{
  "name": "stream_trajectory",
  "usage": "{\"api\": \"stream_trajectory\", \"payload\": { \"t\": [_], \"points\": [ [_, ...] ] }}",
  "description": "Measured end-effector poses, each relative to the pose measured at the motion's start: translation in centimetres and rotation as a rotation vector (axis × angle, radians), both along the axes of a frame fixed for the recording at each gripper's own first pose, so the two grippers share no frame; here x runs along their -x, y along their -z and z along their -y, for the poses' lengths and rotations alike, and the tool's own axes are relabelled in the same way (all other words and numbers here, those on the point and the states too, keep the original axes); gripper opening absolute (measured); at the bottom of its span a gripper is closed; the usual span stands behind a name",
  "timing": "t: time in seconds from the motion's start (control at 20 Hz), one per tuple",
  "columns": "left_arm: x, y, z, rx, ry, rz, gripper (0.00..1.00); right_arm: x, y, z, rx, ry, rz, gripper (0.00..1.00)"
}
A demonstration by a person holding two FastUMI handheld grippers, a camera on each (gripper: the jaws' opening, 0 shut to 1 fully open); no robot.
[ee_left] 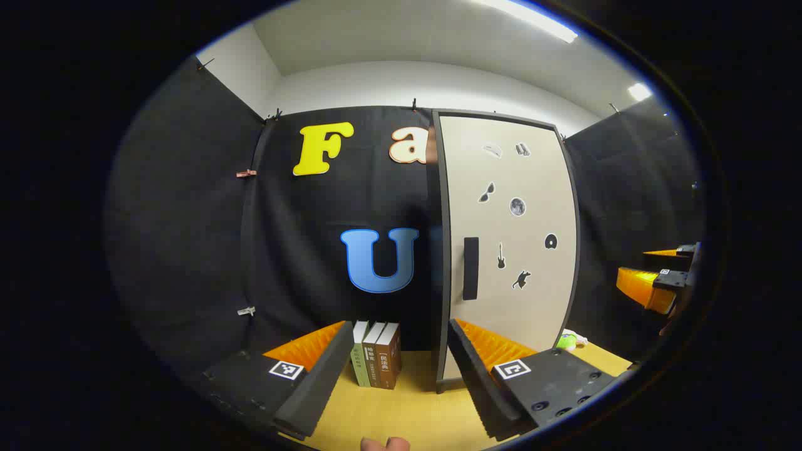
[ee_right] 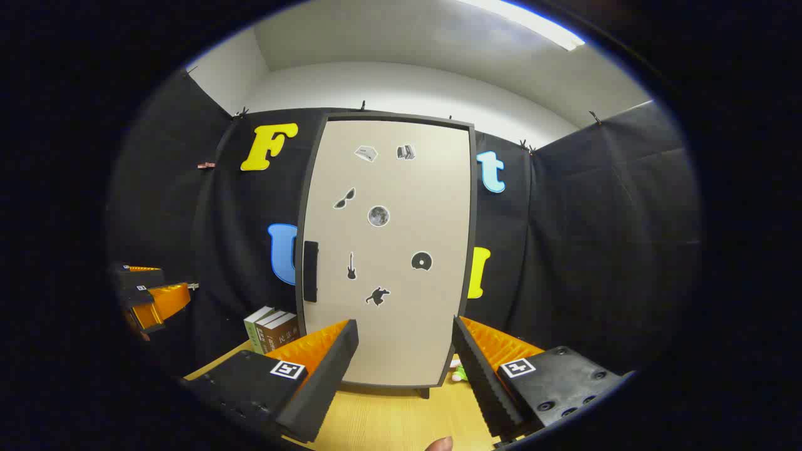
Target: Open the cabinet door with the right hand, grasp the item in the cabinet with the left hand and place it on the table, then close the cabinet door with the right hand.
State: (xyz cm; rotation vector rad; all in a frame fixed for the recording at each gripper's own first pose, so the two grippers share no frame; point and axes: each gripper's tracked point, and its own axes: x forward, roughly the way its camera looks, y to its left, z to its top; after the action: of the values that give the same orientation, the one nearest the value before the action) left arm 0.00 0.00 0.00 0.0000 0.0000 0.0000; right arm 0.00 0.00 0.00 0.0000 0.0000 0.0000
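The cabinet (ee_right: 388, 250) stands on the wooden table (ee_right: 376, 426) against the booth wall. Its beige door, dotted with small stickers, is shut. A dark vertical handle (ee_right: 310, 271) runs along the door's left edge. What is inside is hidden by the door. My right gripper (ee_right: 404, 322) faces the door from a short way off, open and holding nothing. My left gripper (ee_left: 400, 327) is open too, left of the cabinet (ee_left: 510, 250) and pointing at the wall beside the handle (ee_left: 470, 268). Each gripper appears at the edge of the other's view: the right gripper (ee_left: 658, 285), the left gripper (ee_right: 150, 300).
Three books (ee_left: 377, 363) stand upright on the table (ee_left: 401, 413) just left of the cabinet, the same books (ee_right: 269, 329) also in the right gripper view. A small green and white object (ee_left: 567, 340) lies by the cabinet's right foot. Black cloth walls close in the booth.
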Motion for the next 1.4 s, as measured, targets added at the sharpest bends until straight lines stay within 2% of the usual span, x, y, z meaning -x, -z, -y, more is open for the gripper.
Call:
{"api": "stream_trajectory", "payload": {
  "t": [0.35,0.95,1.15,1.4],
  "points": [
    [0.5,-1.1,0.4,-0.041,0.009,0.033,0.94,0.2,-0.2,-0.1,-0.005,-0.012,0.012,0.96],
    [1.0,-1.3,0.5,-0.035,0.019,0.034,0.94,1.0,-0.9,-0.1,-0.006,-0.017,0.016,0.97],
    [1.0,-1.4,-0.4,-0.036,0.015,0.033,0.94,0.7,-1.2,-1.3,-0.033,-0.042,0.015,0.98],
    [0.8,-0.9,-2.6,-0.041,0.004,0.029,0.94,-2.4,-1.3,-5.4,-0.039,-0.085,0.024,0.98]
  ]
}}
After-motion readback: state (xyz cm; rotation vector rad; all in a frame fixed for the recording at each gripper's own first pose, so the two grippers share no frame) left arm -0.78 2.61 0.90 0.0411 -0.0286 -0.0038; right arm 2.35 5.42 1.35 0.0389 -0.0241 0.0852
